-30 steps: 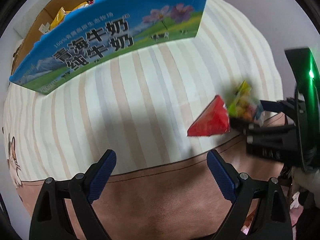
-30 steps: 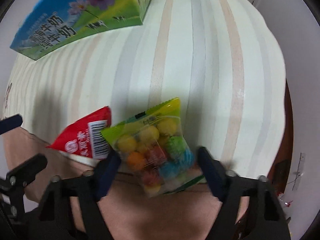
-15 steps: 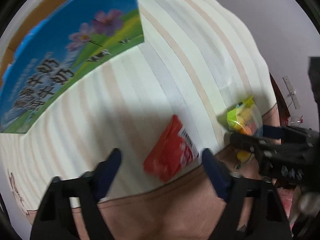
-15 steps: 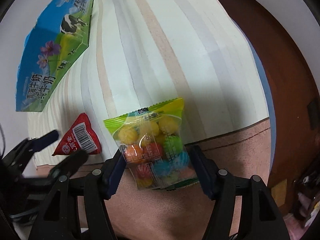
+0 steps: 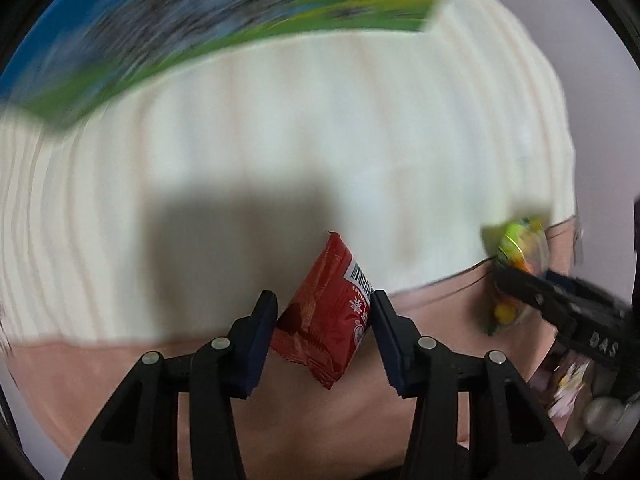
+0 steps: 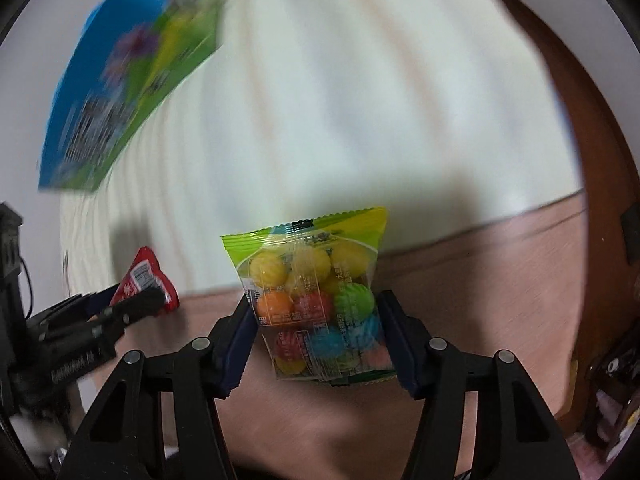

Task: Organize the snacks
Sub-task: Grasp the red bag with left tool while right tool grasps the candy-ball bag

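Note:
A red snack packet [image 5: 326, 312] with a barcode sits between the blue pads of my left gripper [image 5: 323, 302], which is shut on it and points straight down over the cloth's pinkish border. A clear bag of coloured candy balls [image 6: 316, 300] with a green-yellow top is gripped at both side edges by my right gripper [image 6: 315, 304], whose jaws are still closing. In the left wrist view the right gripper [image 5: 520, 280] and candy bag [image 5: 516, 240] are at the right. In the right wrist view the left gripper [image 6: 136, 300] and red packet [image 6: 144, 276] are at the left.
A blue and green milk carton box [image 5: 200, 32], blurred by motion, stands at the back of the cream striped tablecloth [image 5: 320, 140]; the same box [image 6: 132, 100] is at upper left in the right wrist view. The brown table edge [image 6: 580, 140] curves along the right.
My left gripper went from wide open beside the red packet to down over it and closed on it. The right gripper kept the candy bag and squeezed in a little.

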Tool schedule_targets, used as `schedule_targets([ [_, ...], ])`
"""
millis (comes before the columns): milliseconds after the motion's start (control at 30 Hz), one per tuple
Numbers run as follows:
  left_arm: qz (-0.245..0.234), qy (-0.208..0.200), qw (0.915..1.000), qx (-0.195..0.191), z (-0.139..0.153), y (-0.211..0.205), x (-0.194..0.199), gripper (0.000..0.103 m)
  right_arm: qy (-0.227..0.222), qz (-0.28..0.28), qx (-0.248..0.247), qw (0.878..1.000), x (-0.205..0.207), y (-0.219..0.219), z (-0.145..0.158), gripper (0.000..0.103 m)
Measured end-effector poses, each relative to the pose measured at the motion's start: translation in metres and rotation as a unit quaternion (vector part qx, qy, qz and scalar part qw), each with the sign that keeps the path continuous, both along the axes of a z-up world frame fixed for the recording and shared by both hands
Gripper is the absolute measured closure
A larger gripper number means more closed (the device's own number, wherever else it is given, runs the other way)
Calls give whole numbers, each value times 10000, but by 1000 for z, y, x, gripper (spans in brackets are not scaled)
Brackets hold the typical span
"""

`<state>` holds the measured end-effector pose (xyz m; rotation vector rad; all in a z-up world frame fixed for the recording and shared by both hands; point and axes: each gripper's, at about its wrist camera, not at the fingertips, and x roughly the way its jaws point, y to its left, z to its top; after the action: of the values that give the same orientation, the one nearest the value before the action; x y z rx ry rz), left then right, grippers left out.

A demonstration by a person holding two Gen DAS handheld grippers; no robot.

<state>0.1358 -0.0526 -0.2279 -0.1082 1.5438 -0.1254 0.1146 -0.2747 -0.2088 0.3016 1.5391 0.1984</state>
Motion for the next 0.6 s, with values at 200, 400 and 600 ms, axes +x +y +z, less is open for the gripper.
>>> schedule_targets([
  [200, 854, 416, 9945, -430, -19, 58, -34, 58, 208, 325, -54, 9992, -25, 47, -6, 41],
  [400, 1098, 542, 9880, -945, -38, 84, -43, 51, 354, 142, -49, 9993, -26, 49, -14, 37],
  [600, 884, 574, 9897, -964, -52, 83, -26, 45, 362, 321, -288, 9984, -22, 52, -19, 31],
])
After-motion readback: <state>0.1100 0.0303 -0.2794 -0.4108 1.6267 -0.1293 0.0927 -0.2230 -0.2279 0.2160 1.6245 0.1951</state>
